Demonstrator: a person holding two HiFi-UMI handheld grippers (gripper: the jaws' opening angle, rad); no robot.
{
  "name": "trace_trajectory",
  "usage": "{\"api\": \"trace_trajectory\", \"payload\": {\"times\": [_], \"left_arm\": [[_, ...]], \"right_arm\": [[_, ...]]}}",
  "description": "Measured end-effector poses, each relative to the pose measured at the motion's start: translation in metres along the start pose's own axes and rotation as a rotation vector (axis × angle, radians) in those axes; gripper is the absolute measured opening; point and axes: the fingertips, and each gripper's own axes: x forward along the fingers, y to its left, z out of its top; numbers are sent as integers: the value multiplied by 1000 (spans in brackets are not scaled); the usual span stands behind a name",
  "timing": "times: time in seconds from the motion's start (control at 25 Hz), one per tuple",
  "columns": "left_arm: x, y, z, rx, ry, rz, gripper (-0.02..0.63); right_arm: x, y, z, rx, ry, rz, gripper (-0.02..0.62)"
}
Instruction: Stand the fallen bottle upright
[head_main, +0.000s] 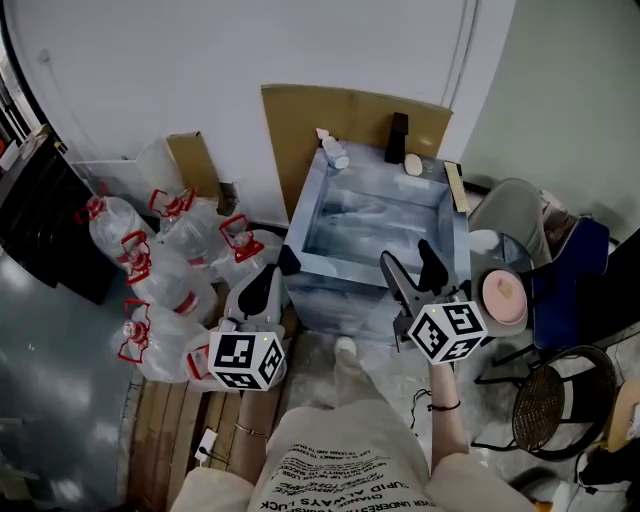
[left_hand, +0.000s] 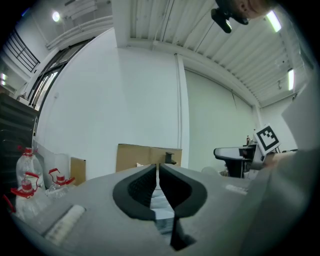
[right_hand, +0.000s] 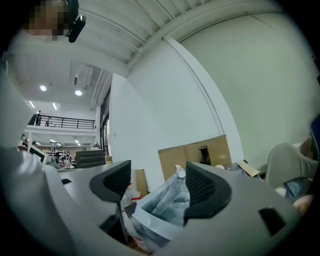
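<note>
A small clear bottle (head_main: 333, 150) with a white cap lies on its side at the far left corner of the marbled table (head_main: 330, 272). In the right gripper view the bottle (right_hand: 173, 191) shows far off between the jaws, cap up. My right gripper (head_main: 408, 255) hovers over the table's near right edge, open and empty (right_hand: 157, 175). My left gripper (head_main: 268, 282) is held off the table's near left corner. Its jaws stand almost touching with nothing between them (left_hand: 158, 170).
Several big water jugs (head_main: 160, 270) with red caps crowd the floor left of the table. Cardboard (head_main: 350, 115) leans on the wall behind it. A black object (head_main: 397, 137) and a small round thing (head_main: 413, 164) sit at the far edge. A chair (head_main: 555, 265) and stool (head_main: 550, 400) stand to the right.
</note>
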Motion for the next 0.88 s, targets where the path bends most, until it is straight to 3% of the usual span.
{"api": "trace_trajectory", "payload": {"times": [0.44, 0.88], "left_arm": [[97, 31, 0, -14, 50, 29, 32], [169, 48, 0, -24, 58, 50, 32]], "right_arm": [[113, -42, 0, 18, 75, 60, 342], [191, -69, -4, 11, 130, 113, 342]]}}
